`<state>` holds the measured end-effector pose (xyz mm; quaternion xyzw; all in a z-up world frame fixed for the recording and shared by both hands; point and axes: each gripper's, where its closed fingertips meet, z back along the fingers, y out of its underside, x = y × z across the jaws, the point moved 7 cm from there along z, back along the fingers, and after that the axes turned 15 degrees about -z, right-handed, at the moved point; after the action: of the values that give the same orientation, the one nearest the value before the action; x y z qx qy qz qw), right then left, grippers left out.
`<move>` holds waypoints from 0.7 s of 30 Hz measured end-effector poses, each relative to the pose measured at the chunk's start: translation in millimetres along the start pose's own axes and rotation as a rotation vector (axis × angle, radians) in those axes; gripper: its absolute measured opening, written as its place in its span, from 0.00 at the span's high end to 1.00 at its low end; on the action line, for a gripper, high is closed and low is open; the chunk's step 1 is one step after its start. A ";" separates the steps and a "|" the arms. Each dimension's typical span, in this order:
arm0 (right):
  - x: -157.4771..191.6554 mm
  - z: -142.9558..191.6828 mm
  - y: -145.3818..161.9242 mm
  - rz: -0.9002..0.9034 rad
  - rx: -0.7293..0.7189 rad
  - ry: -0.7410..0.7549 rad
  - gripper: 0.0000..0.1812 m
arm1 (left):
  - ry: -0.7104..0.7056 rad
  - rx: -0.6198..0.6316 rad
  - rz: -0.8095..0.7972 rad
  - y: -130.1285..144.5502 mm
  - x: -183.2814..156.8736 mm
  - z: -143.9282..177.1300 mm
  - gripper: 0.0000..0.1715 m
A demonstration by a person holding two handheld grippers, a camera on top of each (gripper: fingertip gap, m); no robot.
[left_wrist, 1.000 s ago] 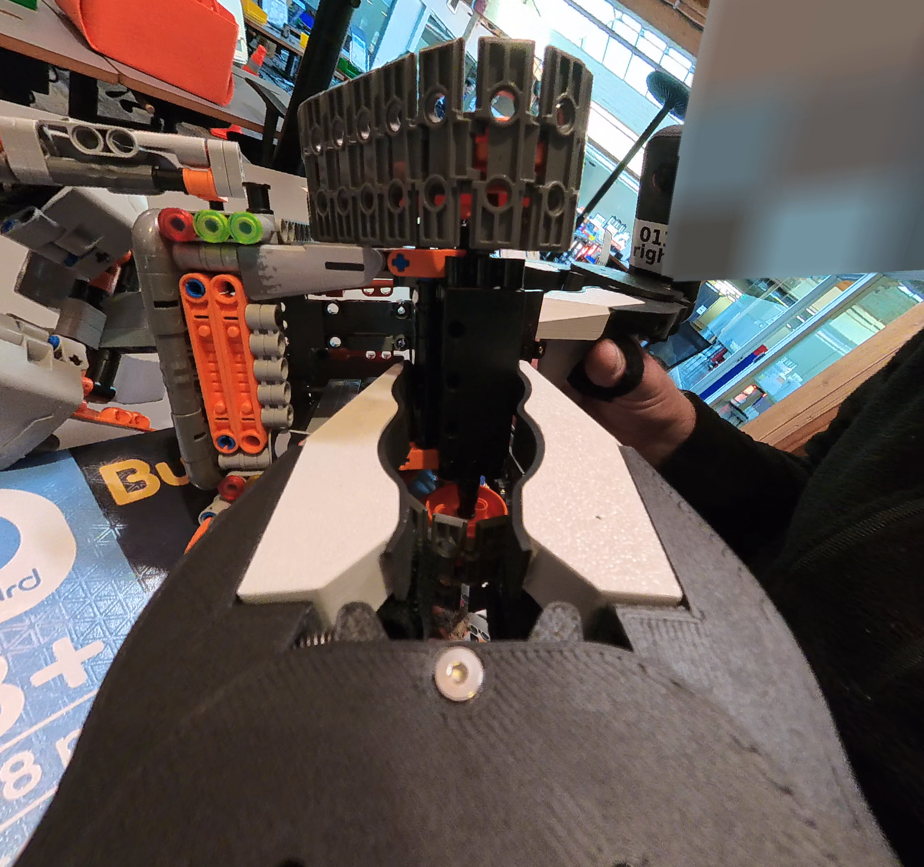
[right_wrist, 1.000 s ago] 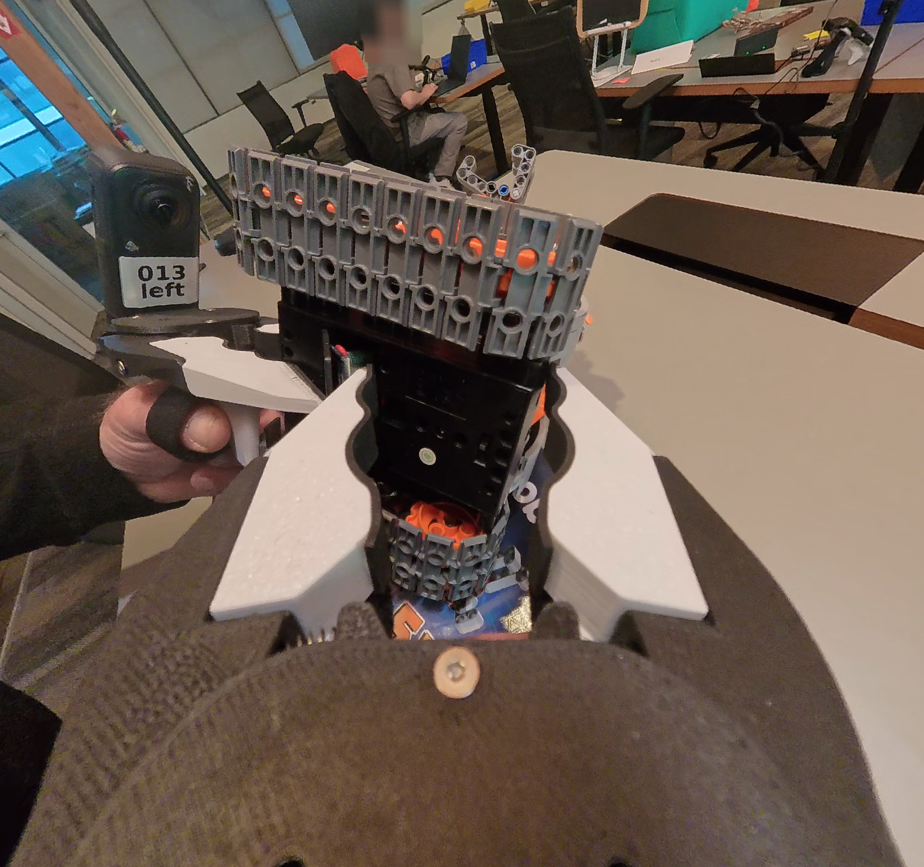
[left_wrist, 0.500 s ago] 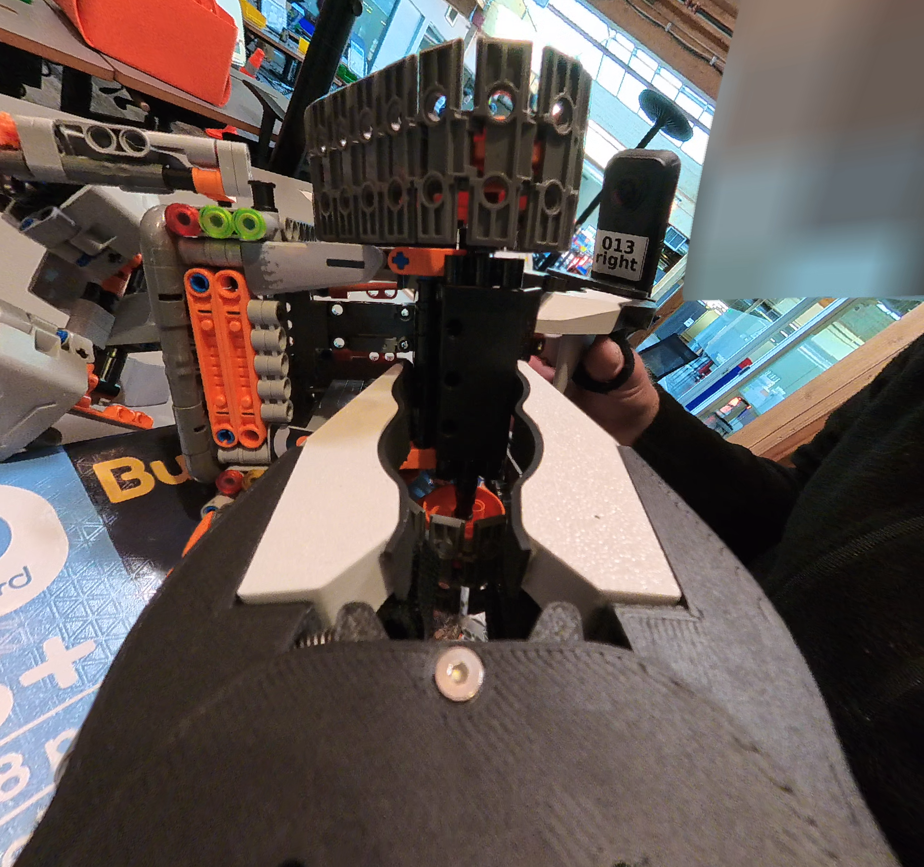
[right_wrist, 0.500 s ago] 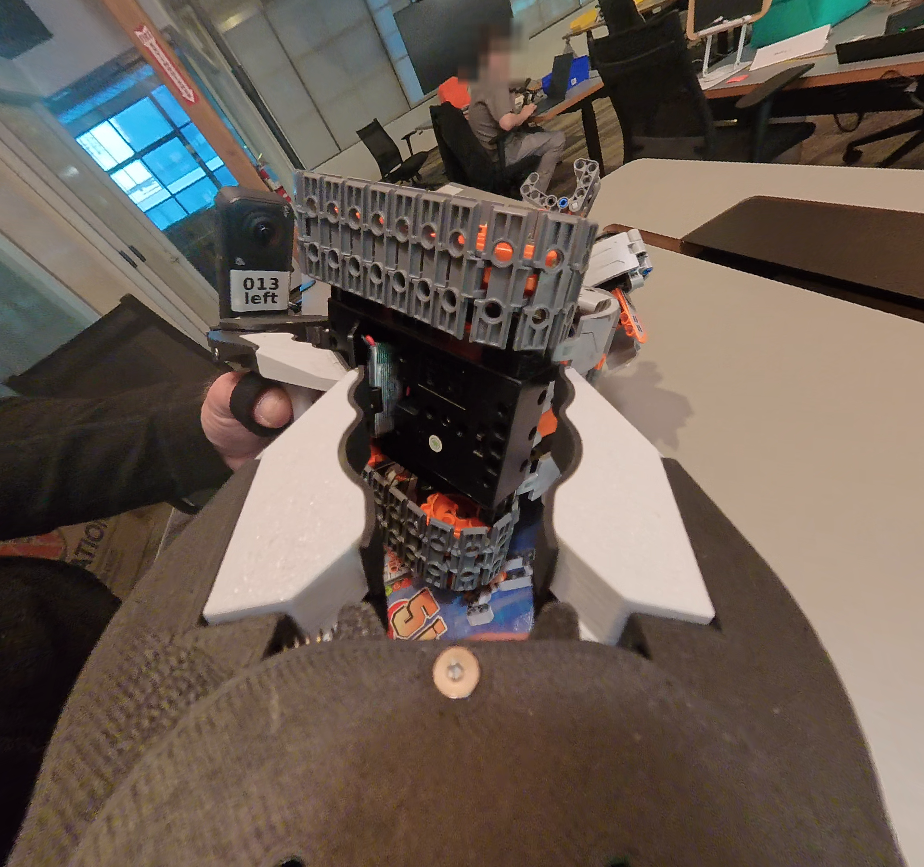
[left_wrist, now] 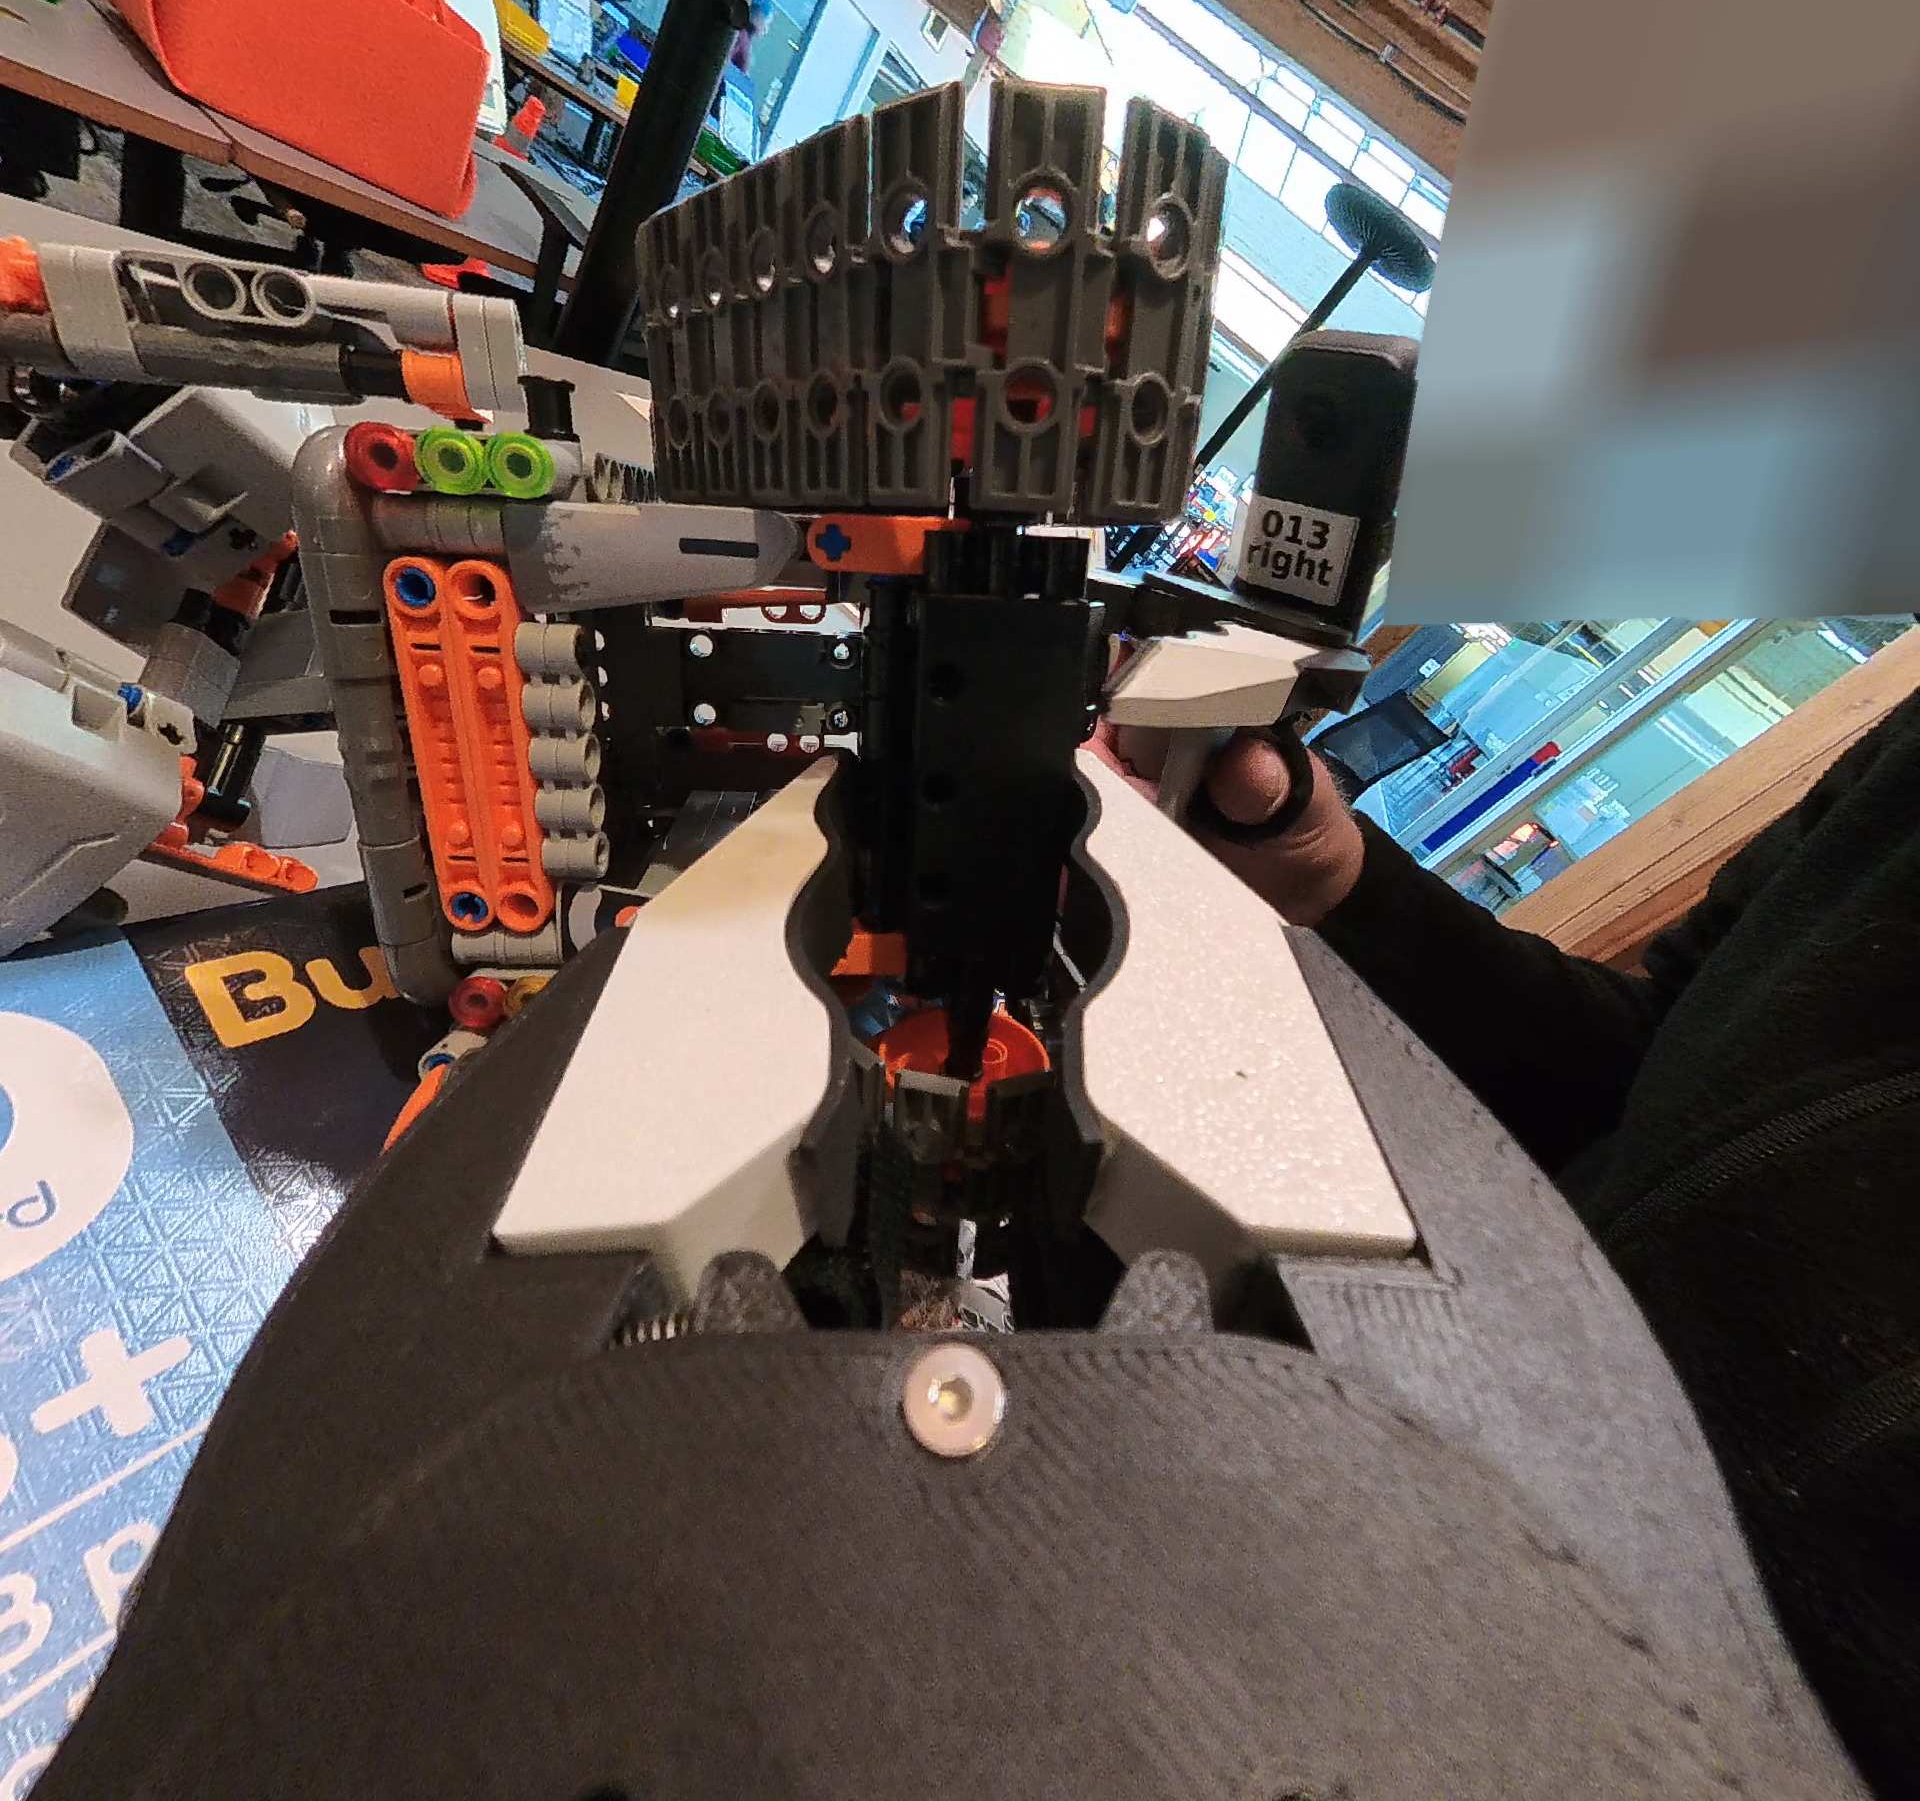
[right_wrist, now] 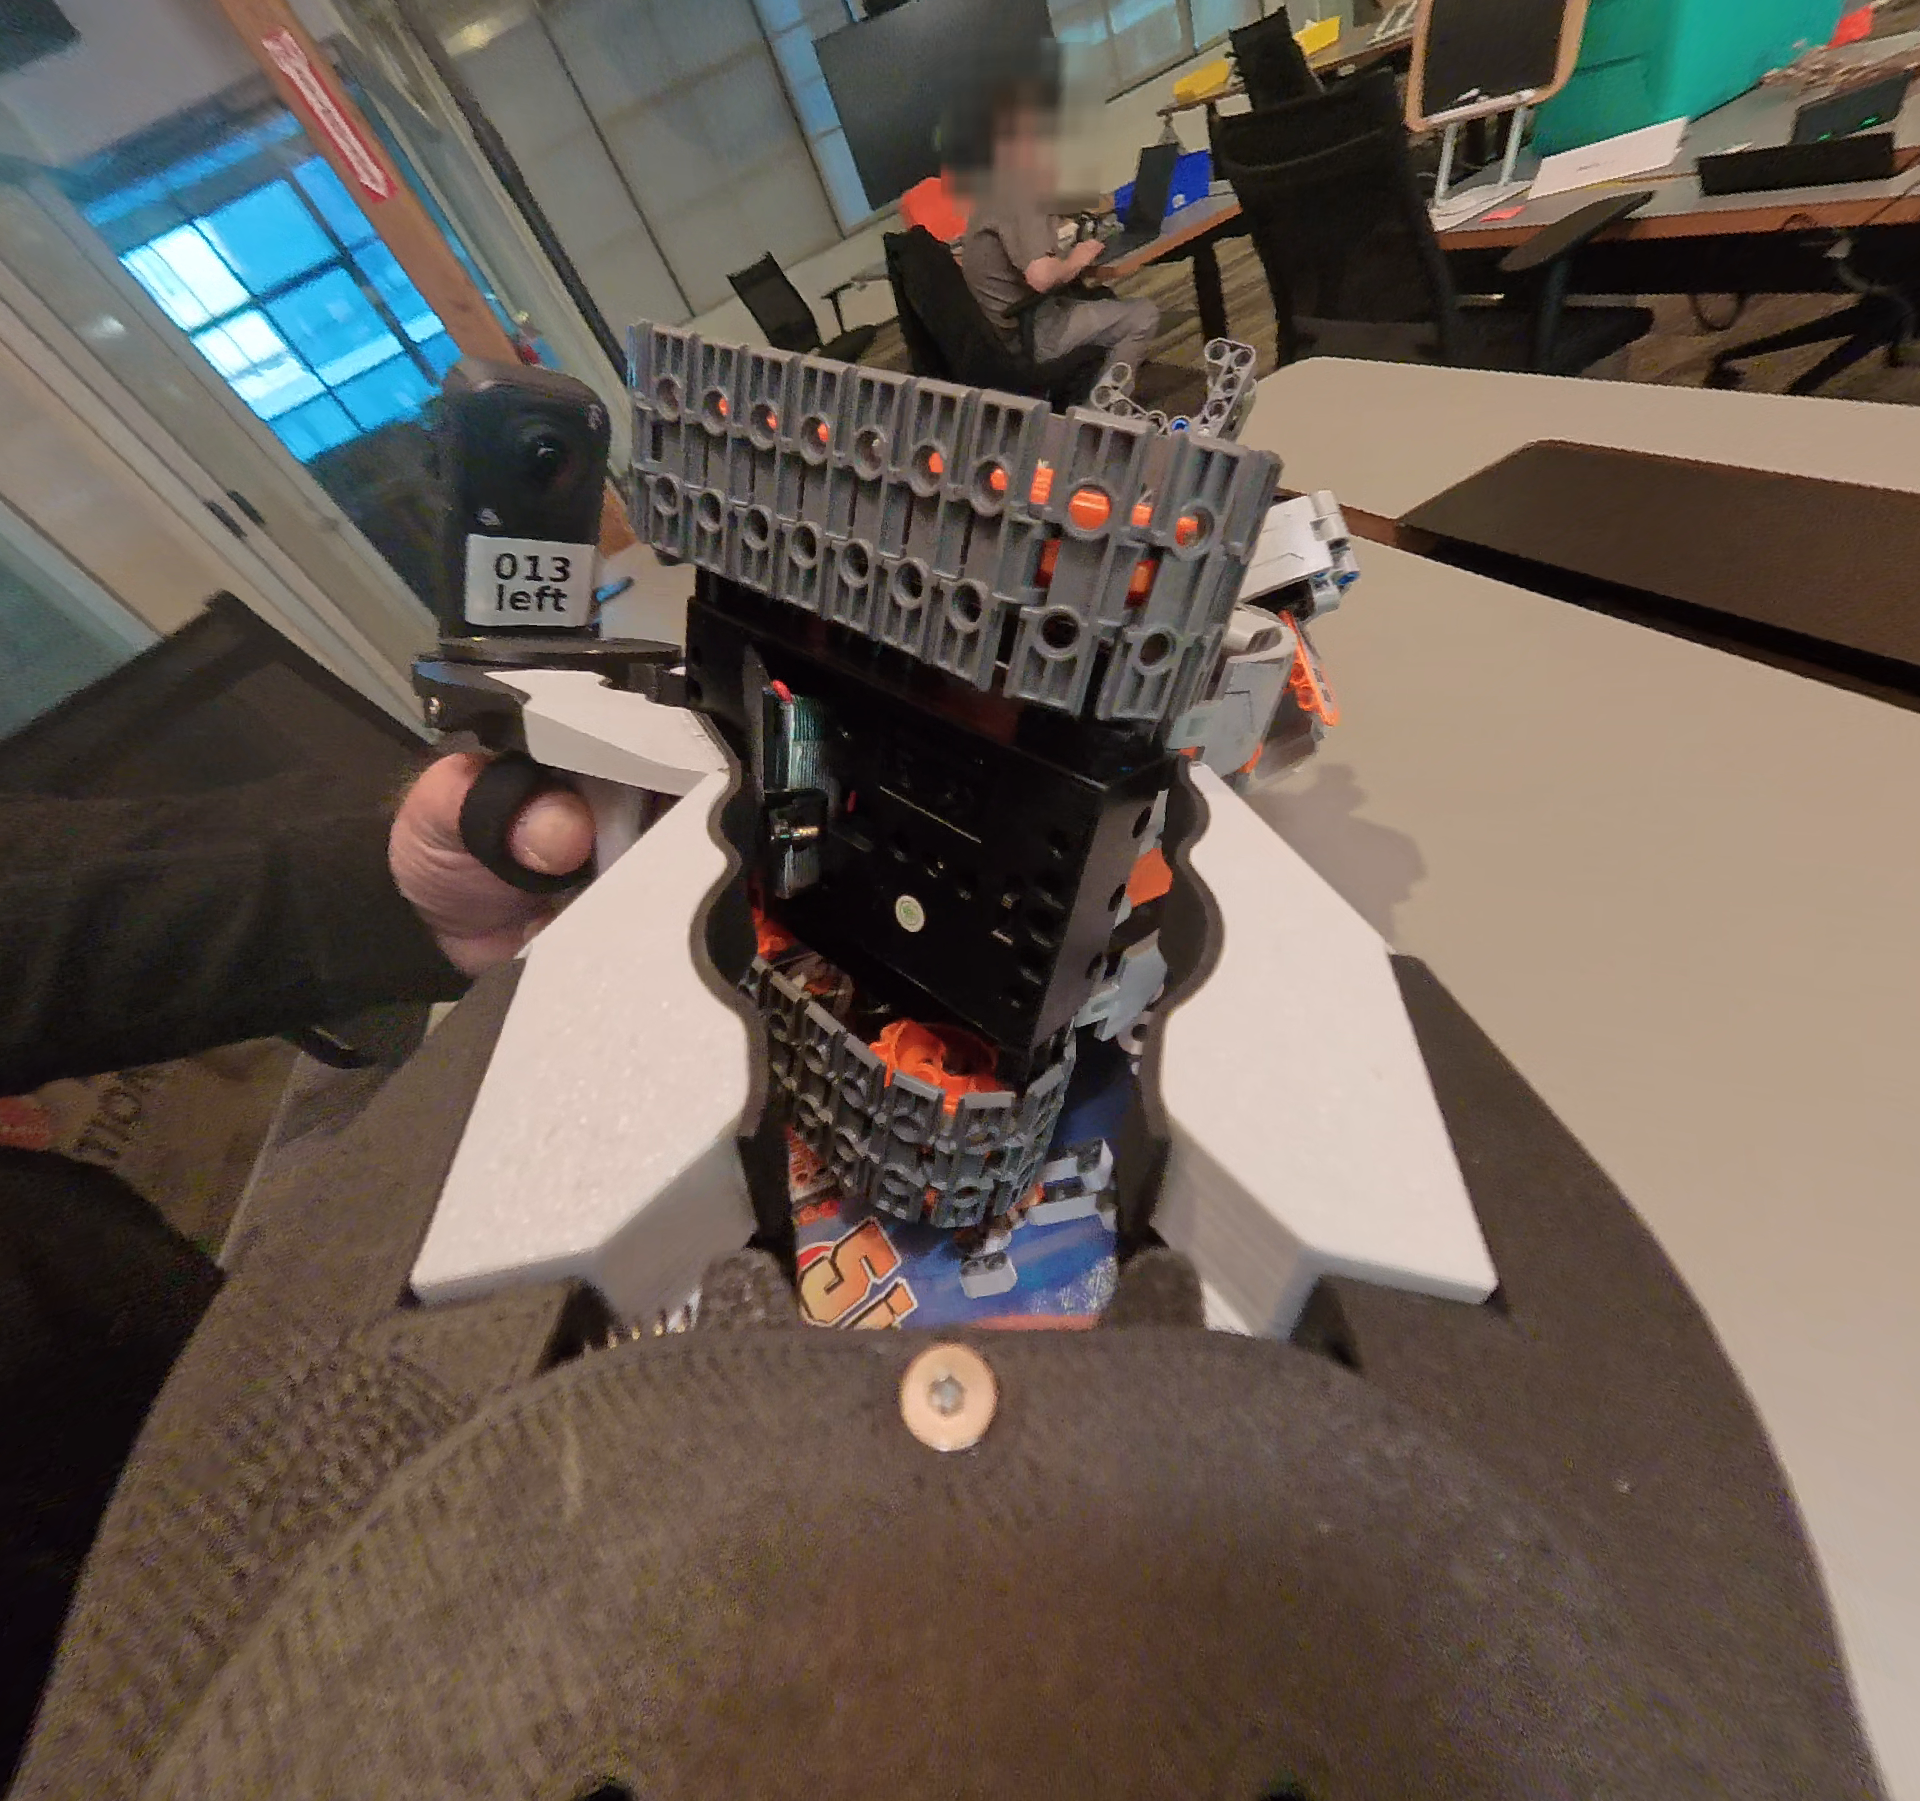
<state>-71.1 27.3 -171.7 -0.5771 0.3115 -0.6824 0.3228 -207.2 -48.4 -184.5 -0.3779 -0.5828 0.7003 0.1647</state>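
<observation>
Tracked module [left_wrist: 966,795] stays clamped between both hand-held grippers, left [left_wrist: 961,878] and right [right_wrist: 961,878], tilting slightly above the printed box [left_wrist: 94,1180].

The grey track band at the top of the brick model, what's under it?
Under the grey track band sits a black block, clamped between the right tongs. Orange parts show through the band's holes. A lower track loop follows; whatever drives the band is hidden.
</observation>
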 end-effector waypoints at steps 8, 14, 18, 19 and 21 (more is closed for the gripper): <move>2.0 -2.8 2.8 0.050 -0.015 0.085 0.60 | -0.003 0.003 -0.011 0.5 0.6 0.0 0.79; 3.1 -4.3 4.6 0.064 -0.024 0.104 0.59 | -0.014 0.009 -0.026 0.8 0.6 -0.7 0.79; 3.5 -6.9 5.3 0.076 -0.026 0.114 0.57 | -0.022 0.007 -0.026 0.6 1.2 -0.7 0.79; 3.9 -8.2 5.9 0.086 -0.021 0.124 0.56 | -0.024 0.007 -0.029 0.6 1.0 -1.2 0.78; 3.8 -9.2 5.9 0.090 -0.022 0.134 0.56 | -0.031 0.005 -0.031 0.3 1.1 -1.5 0.78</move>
<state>-80.2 21.2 -175.5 -0.5192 0.3655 -0.7008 0.3253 -206.8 -46.7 -185.2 -0.3573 -0.5896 0.7048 0.1672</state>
